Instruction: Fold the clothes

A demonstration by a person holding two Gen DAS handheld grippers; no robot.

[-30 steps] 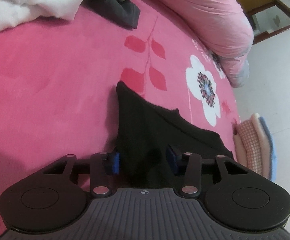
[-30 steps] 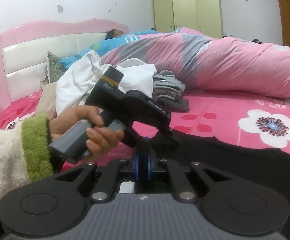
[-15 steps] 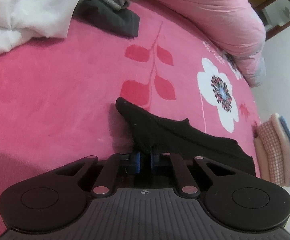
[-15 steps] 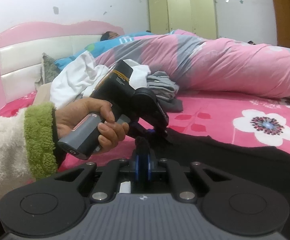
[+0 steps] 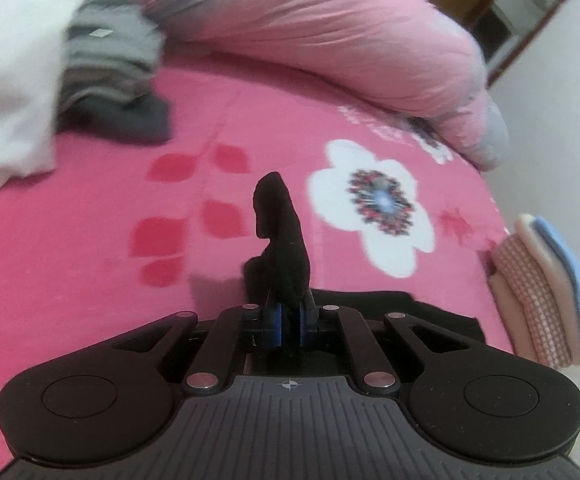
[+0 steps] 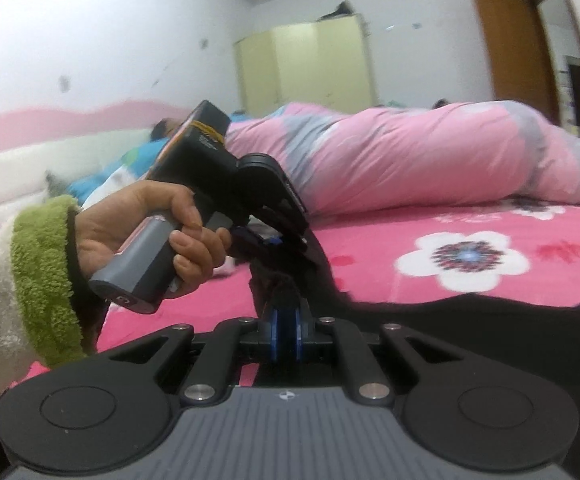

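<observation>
A black garment (image 5: 285,248) lies on the pink flowered bedsheet (image 5: 89,260). My left gripper (image 5: 287,322) is shut on a corner of it, and a tip of cloth sticks up past the blue pads. In the right wrist view the same black garment (image 6: 470,320) spreads to the right. My right gripper (image 6: 285,338) is shut on another bunched edge of it. Just beyond, a hand (image 6: 149,236) in a green-cuffed sleeve holds the left gripper's body (image 6: 225,184), lifted above the sheet.
A rolled pink quilt (image 5: 350,40) runs along the far side of the bed. White cloth (image 5: 9,80) and a grey folded pile (image 5: 117,68) lie at far left. Folded towels (image 5: 546,292) sit at the bed's right edge. A person lies under covers by the headboard (image 6: 29,148).
The left gripper went from open around the black cloth to shut on it, then lifted the corner off the sheet. The right gripper stayed shut and rose with its edge.
</observation>
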